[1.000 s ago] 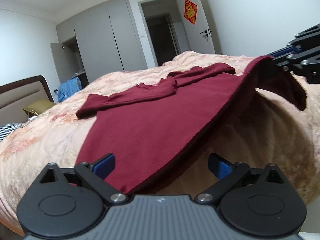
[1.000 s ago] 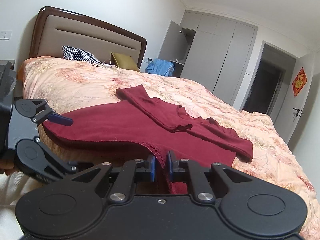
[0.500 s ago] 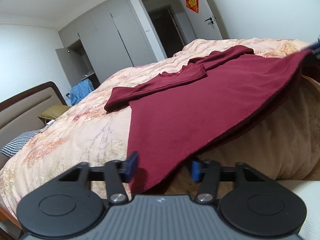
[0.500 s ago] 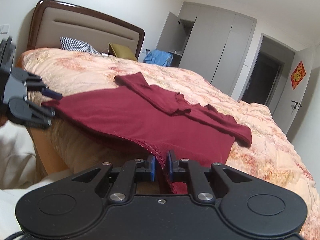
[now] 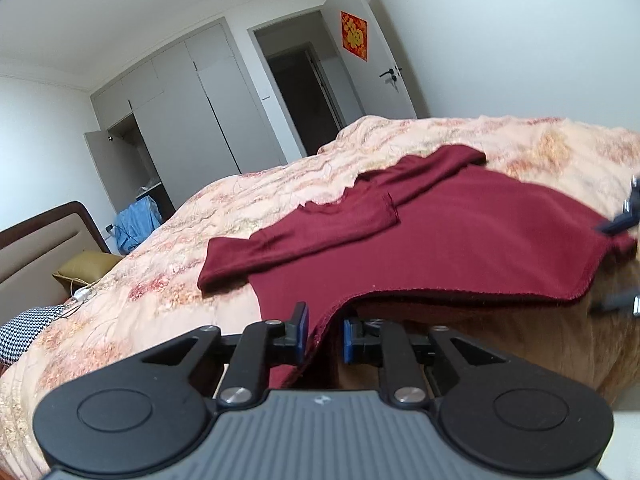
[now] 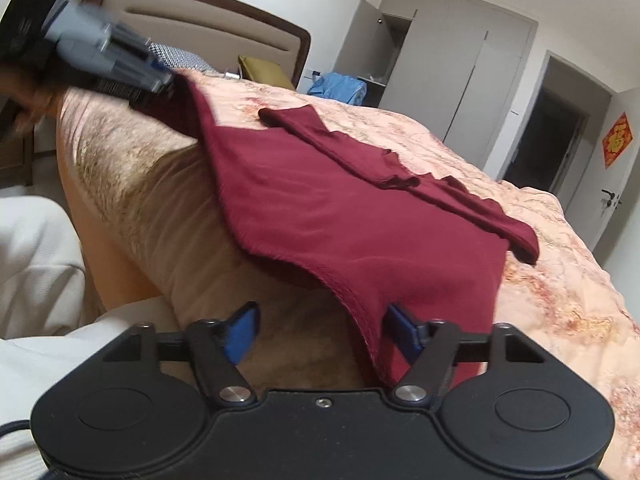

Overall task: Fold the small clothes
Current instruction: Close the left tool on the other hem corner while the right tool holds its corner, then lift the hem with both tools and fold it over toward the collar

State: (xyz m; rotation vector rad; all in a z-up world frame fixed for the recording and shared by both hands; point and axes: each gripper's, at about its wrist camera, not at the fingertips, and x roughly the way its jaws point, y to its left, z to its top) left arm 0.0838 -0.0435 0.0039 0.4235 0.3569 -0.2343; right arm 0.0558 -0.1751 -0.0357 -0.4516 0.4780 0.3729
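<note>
While clamping just-closed left fingers (image 5: 301, 330) on shirt (image 5: 460, 232) at bed (image 5: 280, 200) edge, holds just-opened right fingers (image 6: 242, 334) apart around loose hem.

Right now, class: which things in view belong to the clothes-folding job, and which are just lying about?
Job: dark red garment; left gripper, closing on its hem; right gripper, just opened.

Lying about: checked pillow, olive cushion, blue cloth.

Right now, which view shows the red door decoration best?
Left wrist view: the red door decoration hangs unobstructed on the open door, upper centre, gold pattern visible. Right wrist view shows it only at the far right edge, distorted.
</note>
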